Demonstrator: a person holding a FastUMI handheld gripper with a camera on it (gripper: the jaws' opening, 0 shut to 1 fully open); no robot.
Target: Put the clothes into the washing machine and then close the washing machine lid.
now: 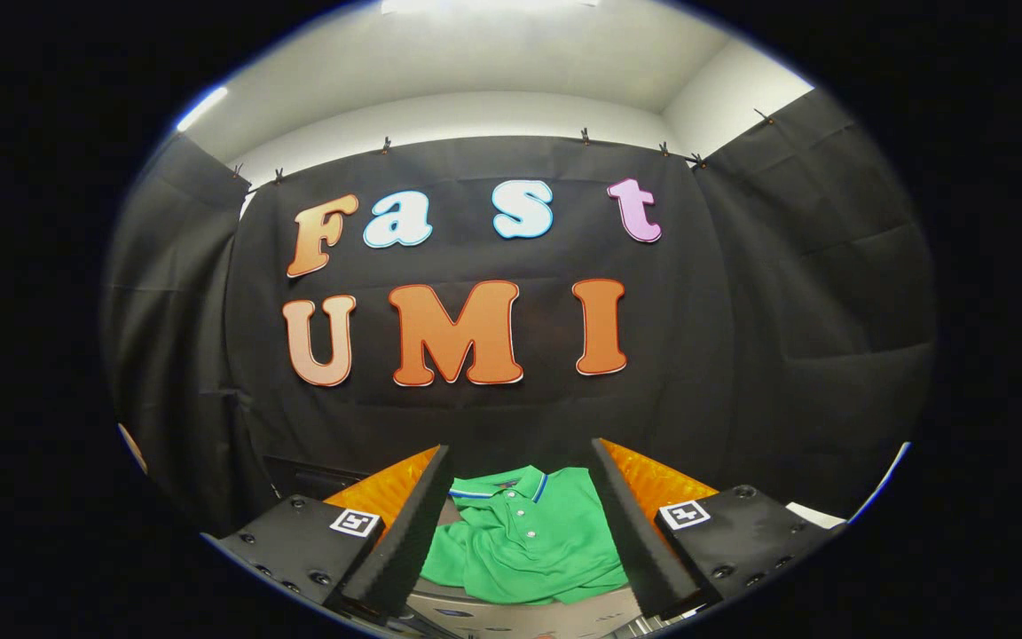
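A green polo shirt (524,537) with a blue-edged collar and white buttons lies crumpled on a pale surface (520,612), seen between my two fingers and a little below them. My gripper (522,457) is open, its fingers spread wide to either side of the shirt with nothing held between them. The shirt's lower edge reaches toward the base of the fingers. Whether the pale surface under the shirt is the washing machine's top, I cannot tell.
Black cloth booth walls (742,337) stand close ahead and to both sides. A white ceiling (511,62) is above. A small pale patch (813,515) shows beyond the right finger.
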